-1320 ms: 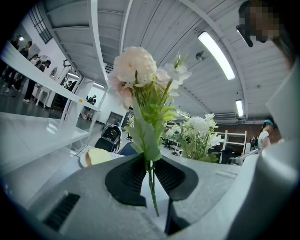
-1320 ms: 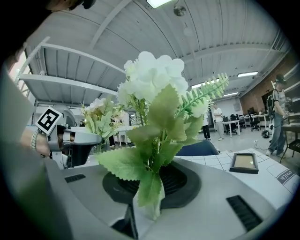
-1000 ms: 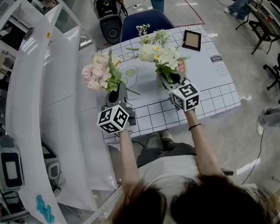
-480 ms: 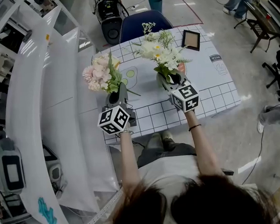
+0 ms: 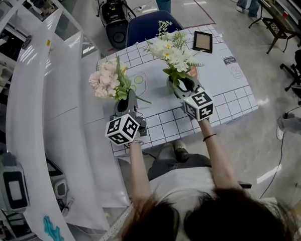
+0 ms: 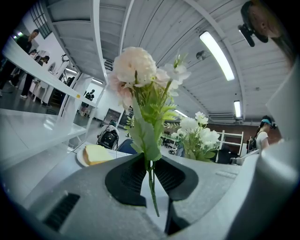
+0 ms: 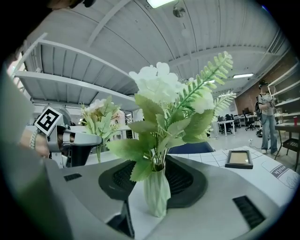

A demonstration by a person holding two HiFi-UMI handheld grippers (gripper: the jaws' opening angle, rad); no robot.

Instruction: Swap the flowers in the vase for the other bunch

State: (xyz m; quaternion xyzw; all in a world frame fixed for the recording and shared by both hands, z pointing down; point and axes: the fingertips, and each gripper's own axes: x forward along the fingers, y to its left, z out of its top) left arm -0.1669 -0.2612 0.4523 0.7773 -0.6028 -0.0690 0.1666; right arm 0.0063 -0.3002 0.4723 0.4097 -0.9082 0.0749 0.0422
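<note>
Although the gridded tabletop (image 5: 225,101) has the white bunch (image 7: 161,89) standing upright on it in the pale green vase (image 7: 157,194), the pink bunch (image 6: 136,70) is held in the air, left of the vase and well apart from it. By my reading the swap is at its first half: white must come out before pink goes in.

The right gripper (image 7: 155,180) lies about level at the vase, with its fingers (image 7: 190,183) on either side of the vase body. They have just been opening and now stand wide. The pads look clear, so the vase stands free between them. The white stems rise vertically from the vase mouth just above those fingers, so the right hand is the nearer one.

The left gripper (image 6: 151,174) has its fingers (image 6: 125,180) nearly closed, pinching the thin pink stems (image 6: 151,192), which hang straight down.
</note>
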